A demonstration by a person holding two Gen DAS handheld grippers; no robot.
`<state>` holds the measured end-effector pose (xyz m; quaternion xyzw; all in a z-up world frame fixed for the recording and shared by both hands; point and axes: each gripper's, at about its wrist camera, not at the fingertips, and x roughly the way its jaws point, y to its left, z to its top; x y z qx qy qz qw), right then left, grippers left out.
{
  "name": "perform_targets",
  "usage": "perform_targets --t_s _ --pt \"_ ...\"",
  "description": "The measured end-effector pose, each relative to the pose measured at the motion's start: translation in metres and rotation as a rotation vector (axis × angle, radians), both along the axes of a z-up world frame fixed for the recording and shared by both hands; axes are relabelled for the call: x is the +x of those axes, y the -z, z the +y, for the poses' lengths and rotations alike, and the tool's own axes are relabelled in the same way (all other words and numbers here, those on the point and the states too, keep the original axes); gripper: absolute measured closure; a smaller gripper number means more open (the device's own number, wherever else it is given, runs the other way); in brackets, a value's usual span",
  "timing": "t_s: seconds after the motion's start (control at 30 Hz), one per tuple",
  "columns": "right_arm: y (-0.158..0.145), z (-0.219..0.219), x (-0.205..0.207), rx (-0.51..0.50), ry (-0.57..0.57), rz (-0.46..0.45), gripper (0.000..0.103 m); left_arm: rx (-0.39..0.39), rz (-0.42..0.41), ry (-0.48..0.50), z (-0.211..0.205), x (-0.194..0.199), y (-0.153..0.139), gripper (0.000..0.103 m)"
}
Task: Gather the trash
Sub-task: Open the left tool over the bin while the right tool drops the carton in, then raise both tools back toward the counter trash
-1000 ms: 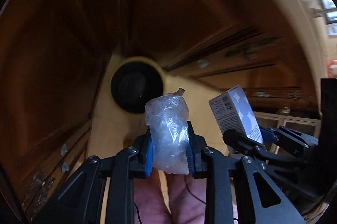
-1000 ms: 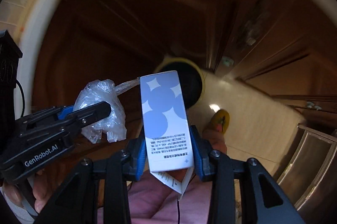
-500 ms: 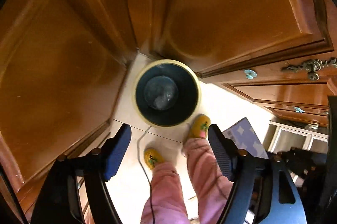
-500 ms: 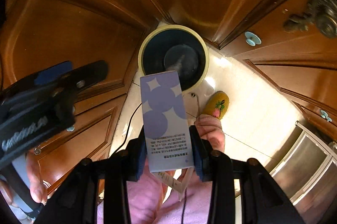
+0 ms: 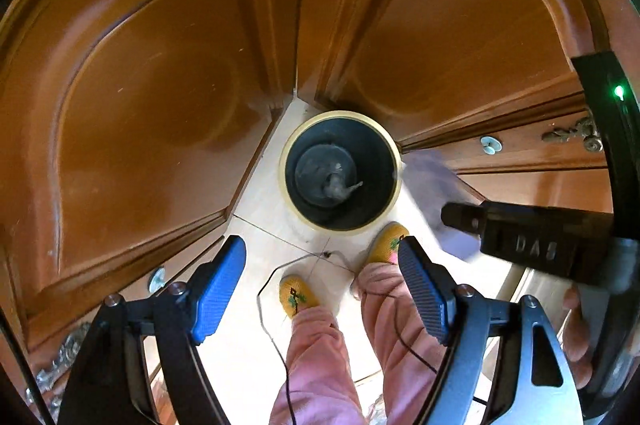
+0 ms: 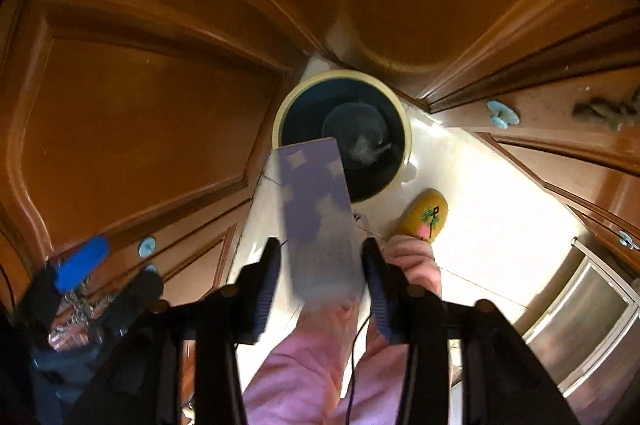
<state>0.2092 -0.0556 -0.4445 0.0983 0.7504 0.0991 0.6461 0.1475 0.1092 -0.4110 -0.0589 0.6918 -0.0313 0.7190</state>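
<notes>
while the right gripper (image 6: pixel 320 285) spreads its jaws around the blurred blue-and-white carton (image 6: pixel 316 217), with daylight showing on both sides of it, the carton's far end points just short of the near rim of the bin (image 6: pixel 407 141). nudging the tool forward as the pads let go would drop it cleanly inside. the left gripper (image 5: pixel 322 291) hangs wide apart and empty, with the bin directly ahead and a crumpled plastic bag (image 5: pixel 334 185) at its bottom.
</notes>
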Motion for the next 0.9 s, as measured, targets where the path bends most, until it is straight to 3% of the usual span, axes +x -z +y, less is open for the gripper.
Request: perform_targets --t_s 0.27,0.5,0.73,0.9 --pt "-0.027 0.000 -0.008 0.055 0.046 -0.044 0.050 0.006 -0.048 0.009 0.005 -0.012 -0.027 0.026" --pt "-0.057 -0.005 -0.035 0.038 0.067 -0.066 0.050 0.032 -0.125 0.052 -0.001 -0.014 -0.067 0.026" --pt "-0.117 -0.025 -0.069 0.010 0.081 -0.156 0.050 0.044 -0.263 0.129 -0.015 -0.010 -0.146 0.026" --pt "-0.182 -0.043 -0.097 -0.008 0.116 -0.276 0.050 0.044 -0.369 0.211 -0.033 -0.013 -0.205 0.025"
